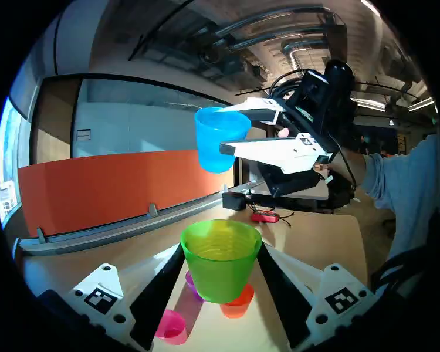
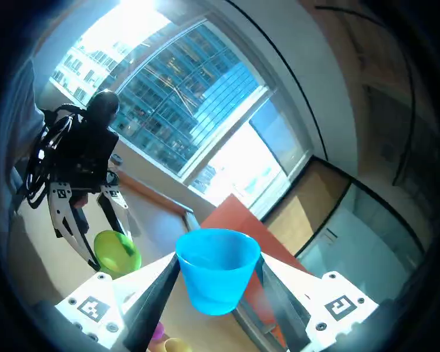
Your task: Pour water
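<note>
- The left hand-held gripper [image 1: 221,253] has its 2 fingers closed part-way onto the green cup [image 1: 221,273], one on each side of the wall just under the rim; the cup sits upright at lower centre of the left gripper view, above the table [image 1: 314,234]
- The right hand-held gripper [image 2: 218,261] clamps the blue cup [image 2: 218,281] the same way, at lower centre of the right gripper view; in the left gripper view this cup hangs at upper centre, higher than the green one and close to upright
- Whether either cup has water in it I cannot tell
- Both look like thin, smooth plastic: light, likely to flex under a hard squeeze, and a little slippery
- The taper widens upward, so a hold high on the wall should stop a cup sliding down through the fingers
- Small pink [image 1: 172,327] and orange [image 1: 237,302] cups lie on the table below the green cup, so spills would land among them
</note>
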`<action>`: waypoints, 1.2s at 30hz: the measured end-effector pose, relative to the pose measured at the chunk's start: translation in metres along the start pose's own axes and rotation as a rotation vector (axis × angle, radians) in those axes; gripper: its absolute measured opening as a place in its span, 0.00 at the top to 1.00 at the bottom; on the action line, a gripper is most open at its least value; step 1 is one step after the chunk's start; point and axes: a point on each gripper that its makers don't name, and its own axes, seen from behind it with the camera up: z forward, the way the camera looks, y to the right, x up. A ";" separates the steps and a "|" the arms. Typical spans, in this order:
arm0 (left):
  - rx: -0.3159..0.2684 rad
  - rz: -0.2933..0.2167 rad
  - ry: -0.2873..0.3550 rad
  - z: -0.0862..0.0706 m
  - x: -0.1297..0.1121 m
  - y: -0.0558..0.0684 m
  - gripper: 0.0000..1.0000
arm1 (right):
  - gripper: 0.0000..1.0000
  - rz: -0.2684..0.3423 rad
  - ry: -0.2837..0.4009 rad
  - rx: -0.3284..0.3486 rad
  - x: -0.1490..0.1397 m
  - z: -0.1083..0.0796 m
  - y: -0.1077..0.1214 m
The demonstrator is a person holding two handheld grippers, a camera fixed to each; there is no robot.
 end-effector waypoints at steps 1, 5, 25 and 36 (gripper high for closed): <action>-0.001 0.000 0.000 0.001 0.000 0.000 0.13 | 0.09 -0.015 0.000 -0.001 0.001 0.002 0.001; -0.006 -0.002 0.002 0.003 0.001 0.001 0.13 | 0.09 -0.064 -0.001 -0.004 0.005 0.007 0.007; -0.027 0.003 -0.001 0.010 0.005 0.004 0.13 | 0.09 -0.311 -0.019 -0.031 0.018 0.027 0.029; -0.036 -0.001 0.002 0.010 0.007 0.005 0.13 | 0.09 -0.390 -0.023 -0.048 0.020 0.032 0.035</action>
